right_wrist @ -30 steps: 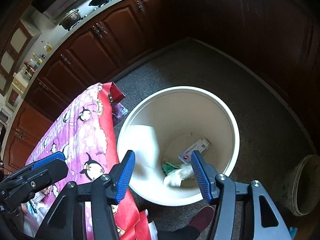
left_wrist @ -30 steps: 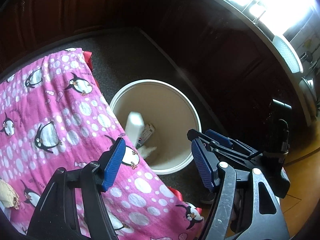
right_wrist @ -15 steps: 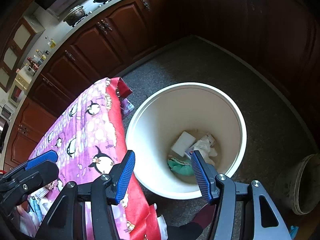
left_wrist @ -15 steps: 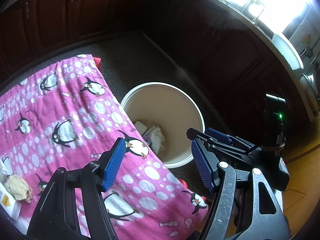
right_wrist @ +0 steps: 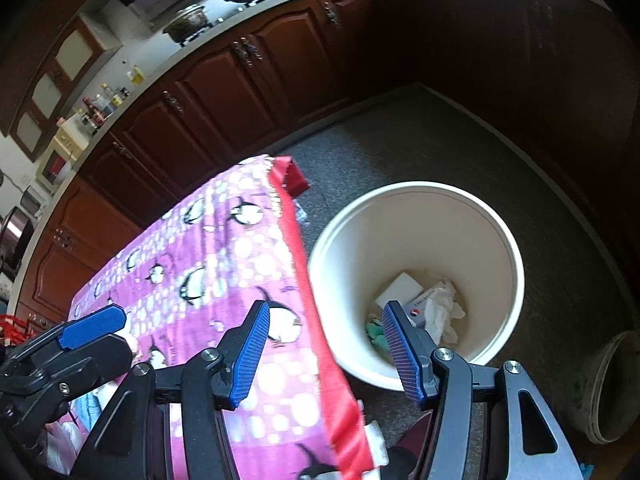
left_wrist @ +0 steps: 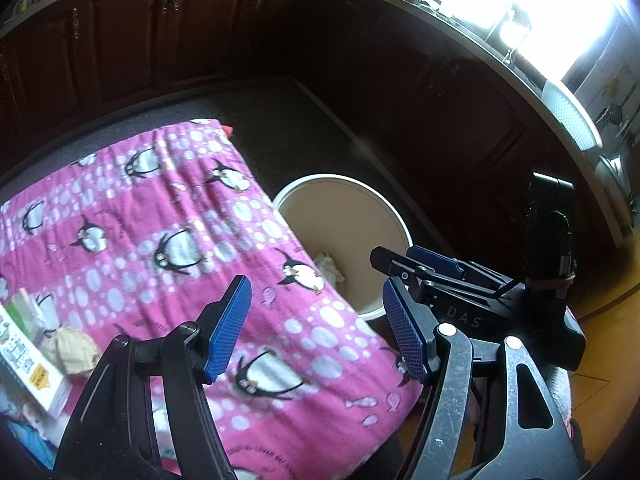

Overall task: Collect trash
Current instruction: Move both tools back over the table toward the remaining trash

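Kitchen floor with cream trash bin (right_wrist: 416,200) beside penguin-print tablecloth (left_wrist: 160,216). White block (right_wrist: 400,288), airborne a second ago, now settled among bin litter. Both grippers, left (left_wrist: 316,332) and right (right_wrist: 328,352), gaping and empty, drawn back tableward, where crumpled paper (left_wrist: 72,350) and carton (left_wrist: 28,364) await collection.

Left gripper (left_wrist: 316,330): black angular arms, silver screws, ribbed blue finger pads (left_wrist: 228,326). Right gripper (right_wrist: 326,354): same black frame, blue ribbed pads (right_wrist: 250,350), grey scuffed links, "DAS" lettering on body, seen from left wrist camera.
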`<state>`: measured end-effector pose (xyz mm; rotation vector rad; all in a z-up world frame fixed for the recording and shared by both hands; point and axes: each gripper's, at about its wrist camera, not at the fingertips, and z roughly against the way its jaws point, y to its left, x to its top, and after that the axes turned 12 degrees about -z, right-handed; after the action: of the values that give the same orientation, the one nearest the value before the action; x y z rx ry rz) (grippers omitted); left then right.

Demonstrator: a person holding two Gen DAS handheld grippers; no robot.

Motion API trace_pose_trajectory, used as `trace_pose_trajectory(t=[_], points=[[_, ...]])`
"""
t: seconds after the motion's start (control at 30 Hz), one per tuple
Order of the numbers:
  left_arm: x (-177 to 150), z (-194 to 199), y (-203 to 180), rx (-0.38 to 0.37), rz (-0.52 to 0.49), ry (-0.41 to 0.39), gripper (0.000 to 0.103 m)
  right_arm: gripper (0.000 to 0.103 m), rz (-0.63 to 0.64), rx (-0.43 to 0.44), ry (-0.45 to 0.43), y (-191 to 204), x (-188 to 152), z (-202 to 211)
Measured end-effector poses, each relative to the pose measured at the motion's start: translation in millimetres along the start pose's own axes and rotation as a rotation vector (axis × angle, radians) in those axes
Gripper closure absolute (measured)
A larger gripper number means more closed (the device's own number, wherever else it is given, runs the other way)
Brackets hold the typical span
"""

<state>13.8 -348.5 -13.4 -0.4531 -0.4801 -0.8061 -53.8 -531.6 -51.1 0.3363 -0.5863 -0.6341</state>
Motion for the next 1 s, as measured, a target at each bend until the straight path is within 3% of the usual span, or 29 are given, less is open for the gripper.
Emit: trace_pose_trajectory(t=[0.27,0.5,0.77,1.0], points=[[-23,45,47,-0.029,0.051,-0.01,0.036,0.041,0.04,0.076,0.039,33,-14,6],[-60,69,86,0.006,0.104,0.02,0.035,0.041,0.094,0.111,0.085,63,-31,-4],[-110,37,89,0.028,0.124,0.13,0.035,0.041,0.141,0.125,0.133,84,-48,-17],[-124,9,82,0.04,0.093,0.183,0.035,0.041,0.154,0.127,0.145,86,-53,-18]])
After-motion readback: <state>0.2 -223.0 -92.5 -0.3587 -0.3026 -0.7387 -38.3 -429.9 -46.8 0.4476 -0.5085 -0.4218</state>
